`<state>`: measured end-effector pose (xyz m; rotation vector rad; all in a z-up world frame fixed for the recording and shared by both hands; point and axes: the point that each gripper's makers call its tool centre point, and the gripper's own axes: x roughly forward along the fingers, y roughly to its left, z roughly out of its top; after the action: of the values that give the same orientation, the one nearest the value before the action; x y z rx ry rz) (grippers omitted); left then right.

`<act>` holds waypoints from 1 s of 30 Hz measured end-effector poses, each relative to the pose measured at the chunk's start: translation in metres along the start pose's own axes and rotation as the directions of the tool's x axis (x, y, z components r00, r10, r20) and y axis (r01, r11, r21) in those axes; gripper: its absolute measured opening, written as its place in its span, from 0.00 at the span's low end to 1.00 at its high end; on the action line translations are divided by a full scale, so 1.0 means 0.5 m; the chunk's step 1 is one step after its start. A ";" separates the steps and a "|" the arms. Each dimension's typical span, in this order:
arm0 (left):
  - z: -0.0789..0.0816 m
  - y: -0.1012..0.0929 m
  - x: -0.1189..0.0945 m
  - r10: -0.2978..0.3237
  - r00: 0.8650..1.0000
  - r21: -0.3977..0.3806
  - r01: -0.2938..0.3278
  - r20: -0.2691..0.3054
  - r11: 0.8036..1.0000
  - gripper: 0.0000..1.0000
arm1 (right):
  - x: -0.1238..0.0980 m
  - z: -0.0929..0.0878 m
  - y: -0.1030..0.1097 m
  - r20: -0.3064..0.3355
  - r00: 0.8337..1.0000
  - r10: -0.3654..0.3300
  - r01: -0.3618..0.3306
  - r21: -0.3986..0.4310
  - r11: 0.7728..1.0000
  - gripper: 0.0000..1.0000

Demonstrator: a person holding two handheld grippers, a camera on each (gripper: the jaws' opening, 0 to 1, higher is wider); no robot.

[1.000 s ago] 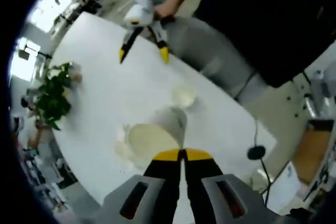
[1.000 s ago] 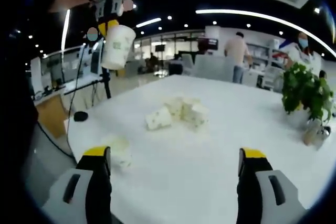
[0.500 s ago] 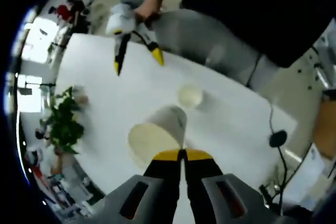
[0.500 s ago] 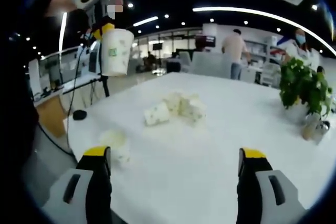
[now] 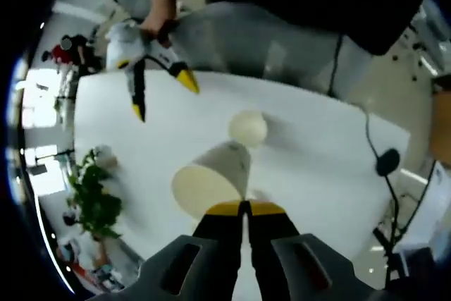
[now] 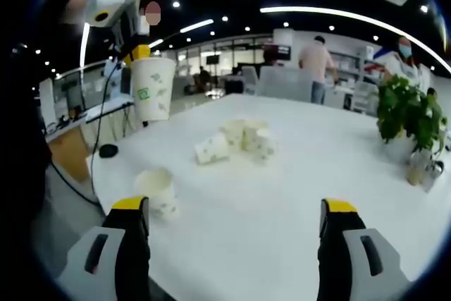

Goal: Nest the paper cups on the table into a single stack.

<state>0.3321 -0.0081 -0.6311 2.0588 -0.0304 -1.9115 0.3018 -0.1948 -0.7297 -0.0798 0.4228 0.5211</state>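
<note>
Paper, thin and light, is the trouble here. The left gripper (image 5: pixel 244 208) has its yellow-tipped jaws closed together on the rim of a held cup (image 5: pixel 211 180), which it carries in the air above the white table (image 5: pixel 317 167), mouth turned toward the camera. In the right gripper view that same cup (image 6: pixel 153 89) hangs upright, high on the left, over the near-left part of the table (image 6: pixel 282 195). Below it a standing cup (image 6: pixel 158 192) sits mouth up near the table's near-left edge; in the left gripper view it (image 5: pixel 247 127) lies just beyond the held one. Farther in, a cluster of loose cups (image 6: pixel 243 139) waits, at least one on its side; how many are there is hard to make out at this size.

The right gripper (image 6: pixel 232 216) is spread wide and holds nothing, hovering low over the near edge; it shows in the left gripper view (image 5: pixel 158 86) well apart from both cups.

I judge the next move to be lowering the held cup into the standing one. The pinch is on one wall only, so the cup can swing or tilt and strike the standing rim off-centre. That cup is unsupported and near the edge, so a knock could tip it or send it off the table. Squeezing harder risks creasing the rim, which would spoil the nesting.
</note>
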 end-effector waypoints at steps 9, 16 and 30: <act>0.041 0.005 0.041 0.041 0.999 0.099 -0.043 0.019 0.994 0.00 | -0.002 -0.003 -0.002 0.002 1.000 -0.006 0.006 0.006 1.000 0.99; 0.053 -0.009 0.087 0.014 1.000 0.108 -0.017 0.025 0.994 0.00 | -0.001 -0.002 0.000 0.002 1.000 0.001 -0.001 0.008 1.000 0.99; 0.069 -0.019 0.145 0.024 0.999 0.141 -0.027 0.024 0.990 0.00 | -0.001 -0.010 -0.003 0.001 1.000 0.008 -0.008 0.039 0.999 0.97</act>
<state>0.3036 -0.0239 -0.7053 2.1155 -0.2022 -1.9680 0.3001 -0.1971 -0.7341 -0.0403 0.4327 0.5204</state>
